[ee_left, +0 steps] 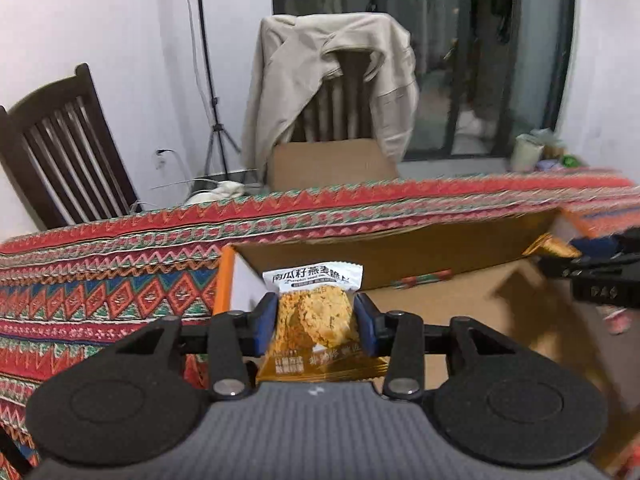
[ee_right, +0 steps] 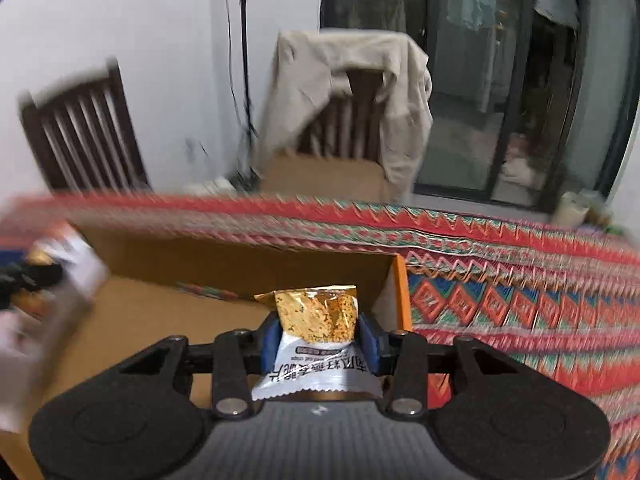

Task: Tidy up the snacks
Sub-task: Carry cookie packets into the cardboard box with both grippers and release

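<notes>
Progress: midway | left hand-held gripper (ee_left: 316, 322) pinching snack packet (ee_left: 314, 312); right hand-held gripper (ee_right: 319, 338) pinching second packet (ee_right: 316, 320); both over cardboard box (ee_left: 440, 308); release remains

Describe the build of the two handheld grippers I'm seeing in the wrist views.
Both look alike. The left gripper and right gripper have blue pads on black linkage arms with silver pivot bolts, two round black housings, and a grey ribbed body between them. No cables, sleeves or hands are visible.
</notes>
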`<state>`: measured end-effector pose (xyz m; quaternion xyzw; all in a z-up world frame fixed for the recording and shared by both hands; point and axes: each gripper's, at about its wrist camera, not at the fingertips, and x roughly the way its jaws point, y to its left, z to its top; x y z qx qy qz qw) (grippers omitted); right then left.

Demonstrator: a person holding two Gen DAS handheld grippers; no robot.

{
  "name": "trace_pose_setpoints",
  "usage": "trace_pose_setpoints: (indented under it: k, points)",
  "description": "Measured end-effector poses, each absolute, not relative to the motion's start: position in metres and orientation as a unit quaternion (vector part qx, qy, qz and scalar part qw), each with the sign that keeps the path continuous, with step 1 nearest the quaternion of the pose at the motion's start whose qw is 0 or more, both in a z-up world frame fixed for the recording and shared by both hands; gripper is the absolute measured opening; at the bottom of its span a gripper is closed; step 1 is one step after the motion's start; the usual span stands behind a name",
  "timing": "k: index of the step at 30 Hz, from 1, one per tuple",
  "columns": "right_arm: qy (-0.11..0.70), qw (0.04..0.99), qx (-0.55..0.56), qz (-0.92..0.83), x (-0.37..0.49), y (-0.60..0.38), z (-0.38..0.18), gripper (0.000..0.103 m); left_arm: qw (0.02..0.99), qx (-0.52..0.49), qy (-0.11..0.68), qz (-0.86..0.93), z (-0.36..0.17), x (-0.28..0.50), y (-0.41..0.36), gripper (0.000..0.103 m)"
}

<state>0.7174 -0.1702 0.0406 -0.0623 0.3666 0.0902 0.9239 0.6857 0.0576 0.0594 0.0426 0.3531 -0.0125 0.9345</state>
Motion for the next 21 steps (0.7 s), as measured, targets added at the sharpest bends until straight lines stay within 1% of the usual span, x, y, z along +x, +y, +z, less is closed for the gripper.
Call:
trace_pose_setpoints:
  k: [1, 2, 3, 4, 5, 8, 11, 14, 17, 18, 21]
  points:
    - [0.371, 0.922, -0.078, 0.083, 0.727, -0.167, 0.034, 0.044, 0.935, 0.048, 0.351, -0.006, 0.053, 0.687, 0.06, 0.066]
    - [0.368, 0.922, -0.084, 0.086, 0.729, -0.163, 0.033, 0.05, 0.933, 0.04, 0.358, -0.002, 0.048, 0.684, 0.064, 0.066]
    - [0.359, 0.925, -0.087, 0.092, 0.729, -0.162, 0.035, 0.055, 0.933, 0.029, 0.358, -0.008, 0.05, 0.682, 0.067, 0.071]
    - [0.353, 0.927, -0.084, 0.097, 0.729, -0.162, 0.035, 0.069, 0.938, 0.022, 0.346, -0.011, 0.052, 0.678, 0.069, 0.076]
    - [0.353, 0.926, -0.075, 0.107, 0.73, -0.163, 0.035, 0.074, 0.94, 0.021, 0.339, -0.013, 0.053, 0.676, 0.07, 0.077]
    - [0.351, 0.927, -0.056, 0.118, 0.73, -0.17, 0.036, 0.074, 0.94, 0.032, 0.34, -0.01, 0.052, 0.675, 0.068, 0.077]
    - [0.348, 0.928, -0.061, 0.118, 0.729, -0.17, 0.036, 0.074, 0.945, 0.035, 0.326, -0.012, 0.059, 0.67, 0.064, 0.082]
    - [0.347, 0.928, -0.07, 0.118, 0.721, -0.169, 0.041, 0.074, 0.944, 0.023, 0.329, -0.012, 0.075, 0.654, 0.067, 0.084]
    - [0.338, 0.931, -0.062, 0.127, 0.696, -0.173, 0.065, 0.075, 0.948, 0.021, 0.318, -0.013, 0.106, 0.626, 0.07, 0.086]
    - [0.332, 0.932, -0.062, 0.131, 0.686, -0.175, 0.075, 0.075, 0.95, 0.02, 0.312, -0.01, 0.119, 0.614, 0.072, 0.087]
    - [0.309, 0.939, -0.065, 0.134, 0.651, -0.184, 0.115, 0.08, 0.954, 0.013, 0.298, 0.002, 0.158, 0.575, 0.072, 0.099]
